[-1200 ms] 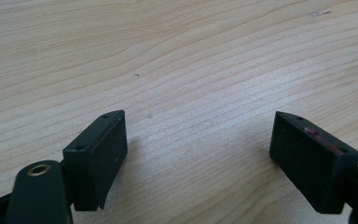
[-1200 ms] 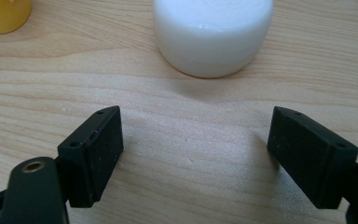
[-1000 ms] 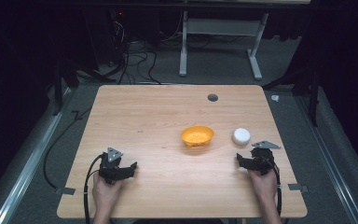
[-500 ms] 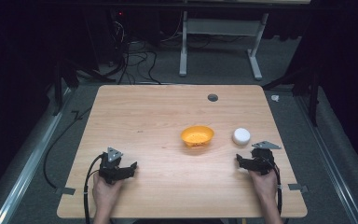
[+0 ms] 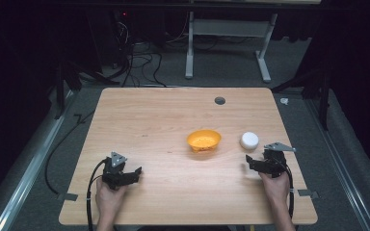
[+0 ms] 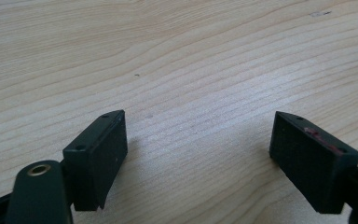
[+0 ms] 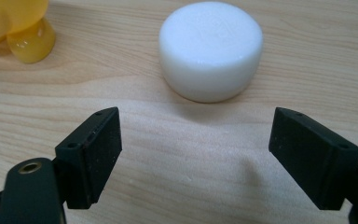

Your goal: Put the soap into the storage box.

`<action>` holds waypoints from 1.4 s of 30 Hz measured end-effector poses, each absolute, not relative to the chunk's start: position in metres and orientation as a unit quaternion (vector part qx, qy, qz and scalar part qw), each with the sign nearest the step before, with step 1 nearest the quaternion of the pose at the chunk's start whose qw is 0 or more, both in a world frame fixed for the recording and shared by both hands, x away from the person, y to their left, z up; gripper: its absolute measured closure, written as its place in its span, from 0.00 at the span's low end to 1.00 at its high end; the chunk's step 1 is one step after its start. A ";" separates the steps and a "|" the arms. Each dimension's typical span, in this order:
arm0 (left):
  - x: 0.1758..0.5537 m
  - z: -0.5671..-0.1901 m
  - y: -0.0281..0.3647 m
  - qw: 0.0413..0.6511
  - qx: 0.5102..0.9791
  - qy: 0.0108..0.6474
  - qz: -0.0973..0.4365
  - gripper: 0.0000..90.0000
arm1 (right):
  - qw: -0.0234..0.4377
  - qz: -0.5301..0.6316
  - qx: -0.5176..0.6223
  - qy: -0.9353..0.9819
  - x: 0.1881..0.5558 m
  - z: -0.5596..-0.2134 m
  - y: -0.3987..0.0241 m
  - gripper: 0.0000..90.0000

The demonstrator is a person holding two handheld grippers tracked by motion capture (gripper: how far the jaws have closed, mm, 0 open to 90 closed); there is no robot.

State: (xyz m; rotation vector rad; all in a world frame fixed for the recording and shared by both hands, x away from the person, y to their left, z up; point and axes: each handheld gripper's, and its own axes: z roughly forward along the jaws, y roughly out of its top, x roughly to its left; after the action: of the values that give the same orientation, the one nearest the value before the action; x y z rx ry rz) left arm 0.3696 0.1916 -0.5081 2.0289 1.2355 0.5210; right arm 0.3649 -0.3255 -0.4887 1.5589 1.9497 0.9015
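Your right gripper [image 7: 195,154] has just been opening; its jaws stand wide with nothing between them. The white puck [image 7: 210,49] sits just beyond, upper centre. The orange bowl [image 7: 14,25] fills the upper left corner. Your left gripper [image 6: 198,154] gapes wide over bare table [image 6: 177,56].

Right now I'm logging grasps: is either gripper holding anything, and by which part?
Nothing is held. The right gripper stands open short of the white puck; the left gripper is open over bare table.

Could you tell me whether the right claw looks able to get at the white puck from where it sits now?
Probably yes: the right claw stands open, facing the white puck, with bare table between them.
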 end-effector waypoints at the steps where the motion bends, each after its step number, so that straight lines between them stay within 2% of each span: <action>1: 0.370 -0.508 0.192 0.347 0.782 0.476 0.201 0.22 | 0.243 0.328 0.568 0.714 0.367 -0.486 -0.326 0.19; 30: 0.370 -0.508 0.192 0.347 0.783 0.476 0.201 0.22 | 0.242 0.340 0.555 0.719 0.414 -0.464 -0.328 0.14; 42: 0.370 -0.508 0.192 0.347 0.782 0.476 0.201 0.22 | 0.225 0.335 0.559 0.724 0.426 -0.477 -0.325 0.14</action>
State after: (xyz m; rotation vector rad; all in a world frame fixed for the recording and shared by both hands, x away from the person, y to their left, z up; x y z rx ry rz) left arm 0.3696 0.1916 -0.5081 2.0293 1.2353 0.5211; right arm 0.4264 -0.3254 -0.4768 1.5427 1.9962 0.9243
